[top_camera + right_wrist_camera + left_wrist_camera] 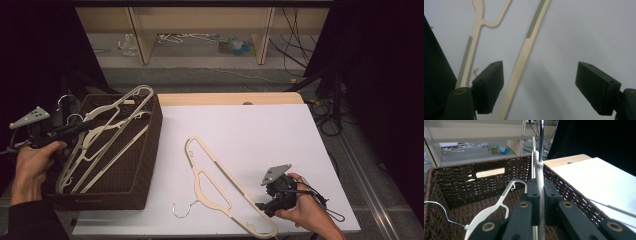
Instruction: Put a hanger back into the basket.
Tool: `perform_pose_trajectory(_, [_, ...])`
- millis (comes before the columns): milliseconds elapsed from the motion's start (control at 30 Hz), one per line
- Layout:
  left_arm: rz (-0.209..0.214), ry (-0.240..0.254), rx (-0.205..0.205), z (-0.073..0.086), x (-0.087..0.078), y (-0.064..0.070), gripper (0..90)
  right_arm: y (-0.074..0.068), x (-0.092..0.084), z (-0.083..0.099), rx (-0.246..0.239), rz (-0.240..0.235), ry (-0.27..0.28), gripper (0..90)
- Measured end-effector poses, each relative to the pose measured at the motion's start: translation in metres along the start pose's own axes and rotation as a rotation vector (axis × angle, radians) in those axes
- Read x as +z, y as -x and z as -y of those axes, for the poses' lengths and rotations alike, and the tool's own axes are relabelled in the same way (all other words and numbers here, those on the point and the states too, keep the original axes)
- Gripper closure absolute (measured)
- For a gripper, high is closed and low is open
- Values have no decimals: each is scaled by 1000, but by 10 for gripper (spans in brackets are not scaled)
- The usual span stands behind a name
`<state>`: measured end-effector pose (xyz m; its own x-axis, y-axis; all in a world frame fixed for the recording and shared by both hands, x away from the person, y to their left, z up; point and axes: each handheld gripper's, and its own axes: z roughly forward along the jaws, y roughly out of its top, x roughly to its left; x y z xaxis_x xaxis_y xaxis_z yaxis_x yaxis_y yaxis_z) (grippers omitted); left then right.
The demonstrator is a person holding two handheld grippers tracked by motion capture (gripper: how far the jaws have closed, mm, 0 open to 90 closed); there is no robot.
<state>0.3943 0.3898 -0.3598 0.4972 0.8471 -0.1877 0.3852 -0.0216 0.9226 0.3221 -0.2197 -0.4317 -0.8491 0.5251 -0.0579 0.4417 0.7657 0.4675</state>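
- Left gripper [539, 202] at left of the high view: we've got it clamped on a hanger [107, 131] over the wicker basket [145, 165].
- Right gripper [540, 87] wide open, empty, above the hanger on the surface [220, 187], lower middle.
- Looks like basket loading; that one's left, we'd guess.

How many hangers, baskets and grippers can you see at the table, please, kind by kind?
Hangers: 3, one on the white sheet, two at the basket, one of these clamped in the left gripper.
Baskets: 1.
Grippers: 2, left and right.
Total: 6.
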Motion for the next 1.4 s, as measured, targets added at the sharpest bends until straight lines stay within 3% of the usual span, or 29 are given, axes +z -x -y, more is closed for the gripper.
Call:
perform_pose_trajectory(133, [-3, -44, 9, 4, 5, -1, 853, 0, 0, 0, 0, -3, -4, 239])
perform_pose_trajectory(433, [-13, -101, -14, 16, 14, -8, 850, -1, 1, 0, -3, -3, -5, 240])
perform_pose_trajectory(533, [-40, -137, -17, 21, 21, -9, 843, -1, 1, 0, -6, -1, -4, 241])
perform_pose_trajectory(633, [-56, -138, -41, 26, 25, -11, 836, -1, 0, 0, -3, -3, -2, 240])
perform_pose_trajectory(767, [-131, -157, -32, 29, 26, -14, 796, -1, 1, 0, -6, -1, -3, 241])
perform_pose_trajectory(900, [-154, -172, -39, 31, 25, -16, 826, -1, 1, 0, -4, 0, -1, 241])
perform_pose_trajectory(1033, [-259, -222, -38, 35, 25, -20, 793, -1, 1, 0, -8, -4, -4, 241])
perform_pose_trajectory(1133, [-276, -220, -61, 38, 22, -23, 780, -1, 1, -1, -7, -3, -3, 241])
perform_pose_trajectory(1267, [-306, -202, -58, 32, 19, -20, 751, -1, 1, 0, -8, -6, -6, 241])
perform_pose_trajectory(1400, [-275, -165, -49, 23, 18, -10, 729, -1, 1, 0, -7, -2, -3, 241])
